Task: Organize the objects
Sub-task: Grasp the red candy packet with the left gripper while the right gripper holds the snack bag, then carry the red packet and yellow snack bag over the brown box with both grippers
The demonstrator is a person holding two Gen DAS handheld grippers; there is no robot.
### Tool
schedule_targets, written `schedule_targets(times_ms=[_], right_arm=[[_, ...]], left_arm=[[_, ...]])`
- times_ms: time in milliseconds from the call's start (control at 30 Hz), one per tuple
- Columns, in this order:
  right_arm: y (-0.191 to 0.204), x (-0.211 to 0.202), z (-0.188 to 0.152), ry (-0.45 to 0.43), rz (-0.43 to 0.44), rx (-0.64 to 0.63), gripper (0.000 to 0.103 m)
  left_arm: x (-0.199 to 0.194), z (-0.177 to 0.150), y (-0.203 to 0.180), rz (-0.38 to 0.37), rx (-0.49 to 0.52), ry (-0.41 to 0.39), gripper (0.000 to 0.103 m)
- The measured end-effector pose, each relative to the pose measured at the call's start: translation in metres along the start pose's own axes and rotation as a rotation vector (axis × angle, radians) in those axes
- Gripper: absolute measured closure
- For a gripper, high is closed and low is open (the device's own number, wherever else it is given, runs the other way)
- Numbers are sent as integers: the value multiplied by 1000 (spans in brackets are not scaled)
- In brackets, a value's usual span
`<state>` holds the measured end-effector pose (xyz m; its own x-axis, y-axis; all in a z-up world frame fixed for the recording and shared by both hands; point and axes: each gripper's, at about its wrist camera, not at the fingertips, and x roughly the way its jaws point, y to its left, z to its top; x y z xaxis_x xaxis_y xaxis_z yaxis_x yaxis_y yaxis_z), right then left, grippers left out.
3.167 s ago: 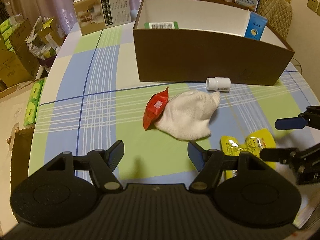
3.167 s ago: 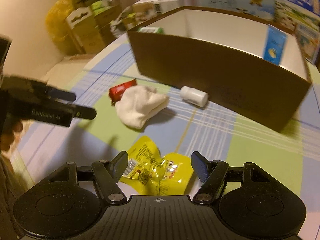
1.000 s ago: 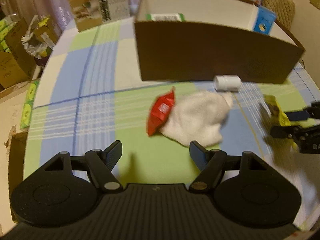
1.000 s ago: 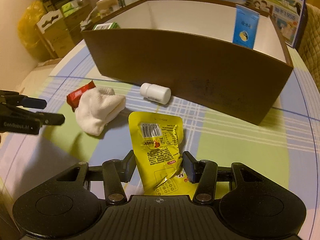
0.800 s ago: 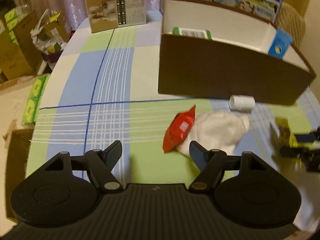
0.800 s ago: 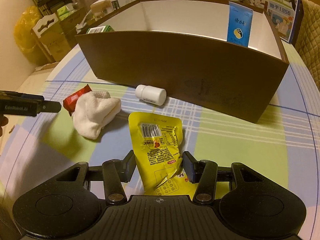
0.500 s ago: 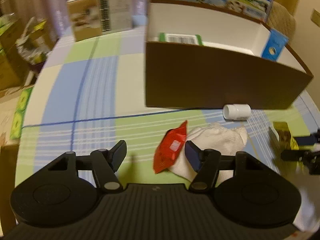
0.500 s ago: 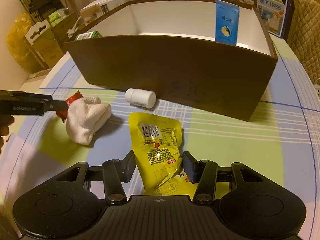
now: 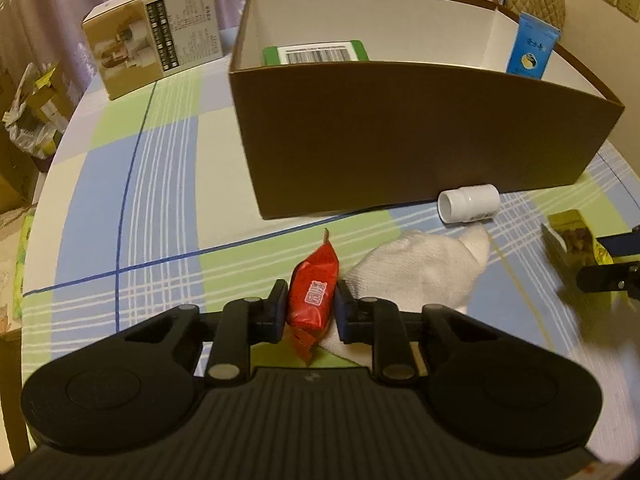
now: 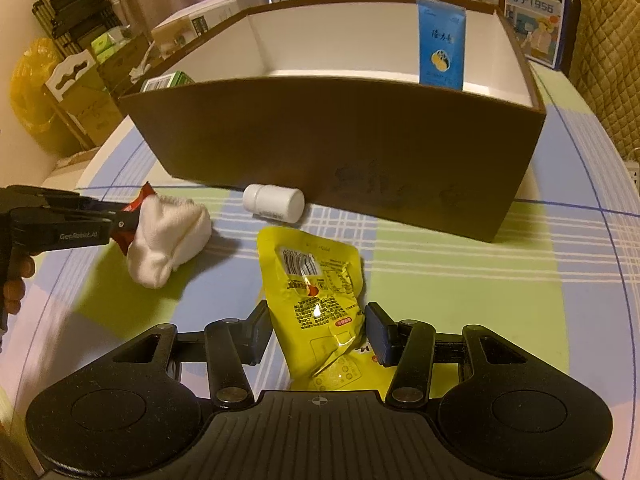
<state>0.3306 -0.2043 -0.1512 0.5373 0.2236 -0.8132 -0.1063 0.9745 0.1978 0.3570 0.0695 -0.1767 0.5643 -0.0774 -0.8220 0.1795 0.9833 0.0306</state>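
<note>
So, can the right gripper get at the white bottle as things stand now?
Probably not yet: the right gripper is shut on the yellow snack pouch. The white bottle lies uncovered just beyond it, against the brown box, so the path looks free otherwise.

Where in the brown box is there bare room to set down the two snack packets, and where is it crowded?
Inside the brown box, the white floor between the green carton at its left end and the blue sachet leaning at its right wall shows bare. On the tablecloth, the strip before the box is crowded: white bottle, white sock.
</note>
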Motion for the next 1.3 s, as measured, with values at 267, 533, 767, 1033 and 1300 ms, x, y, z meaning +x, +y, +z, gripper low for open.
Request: schedule_targets(times_ms=[267,533,767,1033,1300], right_arm=[[-4,-17,3,-49,27,20,57],[-1,-69,13,-203,57,15,57],[-3,-94,40,-277,33,-15,57],[-1,-101,78,-303,-25,-124,57],[-7,-72,114,-248,-69,-219,57]], left_arm=[[-27,5,7,6,-67,-44,84],[-75,17,5,-6,-109,-154,85],[-104,47,-1,-23,-104,-234,86],[-107,95,-11,-27,-49,-258,86],[-87,137,-15,-16,5,-226,86]])
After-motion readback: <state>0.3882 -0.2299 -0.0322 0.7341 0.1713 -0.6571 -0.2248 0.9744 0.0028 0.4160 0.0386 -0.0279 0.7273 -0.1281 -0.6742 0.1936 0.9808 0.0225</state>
